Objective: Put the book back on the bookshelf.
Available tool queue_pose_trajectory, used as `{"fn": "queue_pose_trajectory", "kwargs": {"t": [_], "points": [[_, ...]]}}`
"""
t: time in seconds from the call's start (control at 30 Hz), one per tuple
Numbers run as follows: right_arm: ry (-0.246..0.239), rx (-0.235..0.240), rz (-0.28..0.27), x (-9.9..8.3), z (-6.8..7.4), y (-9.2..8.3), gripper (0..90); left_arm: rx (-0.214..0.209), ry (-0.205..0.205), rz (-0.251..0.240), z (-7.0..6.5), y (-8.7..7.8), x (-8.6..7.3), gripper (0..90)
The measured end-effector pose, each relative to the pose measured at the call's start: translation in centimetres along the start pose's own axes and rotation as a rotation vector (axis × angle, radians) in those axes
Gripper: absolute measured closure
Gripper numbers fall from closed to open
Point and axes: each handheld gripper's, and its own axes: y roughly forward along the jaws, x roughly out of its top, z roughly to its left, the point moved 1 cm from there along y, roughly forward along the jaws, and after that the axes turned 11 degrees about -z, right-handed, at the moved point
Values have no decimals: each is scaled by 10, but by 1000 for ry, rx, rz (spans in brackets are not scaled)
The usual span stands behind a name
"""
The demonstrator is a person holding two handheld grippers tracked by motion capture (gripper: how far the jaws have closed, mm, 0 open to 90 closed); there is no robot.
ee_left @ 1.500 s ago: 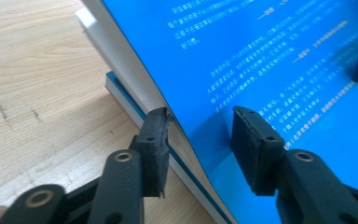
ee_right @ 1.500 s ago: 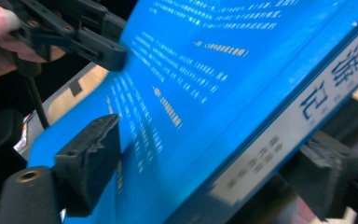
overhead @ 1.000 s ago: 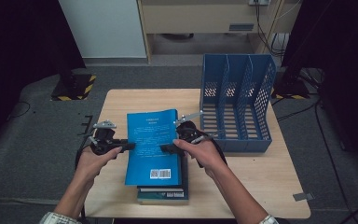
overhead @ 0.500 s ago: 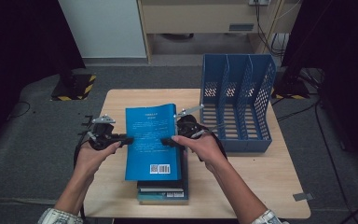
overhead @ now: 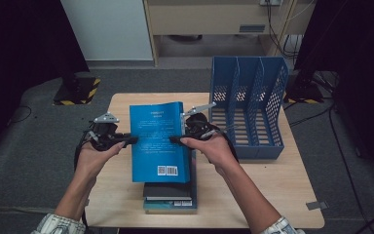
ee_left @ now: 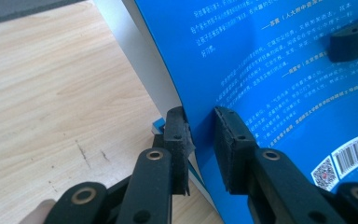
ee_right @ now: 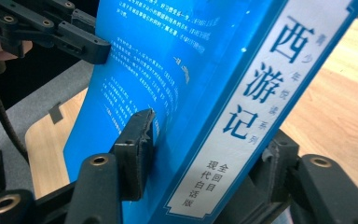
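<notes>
The high view is dim, its corners falling to black, with soft light on the tabletop. Both gripper views are brighter; glare streaks the book, and the nearest parts blur.

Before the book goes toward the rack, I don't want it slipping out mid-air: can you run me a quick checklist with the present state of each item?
1. Left gripper on the blue book: jaws have just been closing on its page-side edge; whether the pads press firmly, cannot tell.
2. Right gripper on the spine side: jaws have just been closing, one pad on the cover, the other behind the spine: ok.
3. Book clear of the stack of books: lifted and tilted: ok.
4. Cover staying flat: it bows near the left gripper: not ok.
5. Blue file rack slots free: ok.
6. Table between book and rack bare: ok.
</notes>
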Motion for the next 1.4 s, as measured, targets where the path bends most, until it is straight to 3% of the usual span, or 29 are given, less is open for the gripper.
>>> {"fn": "queue_pose_trajectory", "kwargs": {"t": [0.33,0.57,0.73,0.93,1.03,1.4], "points": [[-84,-63,3,10,10,-2,460,5,18,-8,-1,0,5,761],[-79,-69,15,15,9,3,472,-5,43,-7,-8,3,12,765],[-102,-94,0,23,8,0,495,-2,48,-11,-7,5,22,770],[-171,-151,-42,42,6,-2,541,42,97,-23,-6,8,39,776],[-189,-166,-55,46,4,-1,548,43,90,-33,-4,10,42,777],[-185,-194,-83,53,-6,5,557,63,92,-37,4,20,52,779]]}}
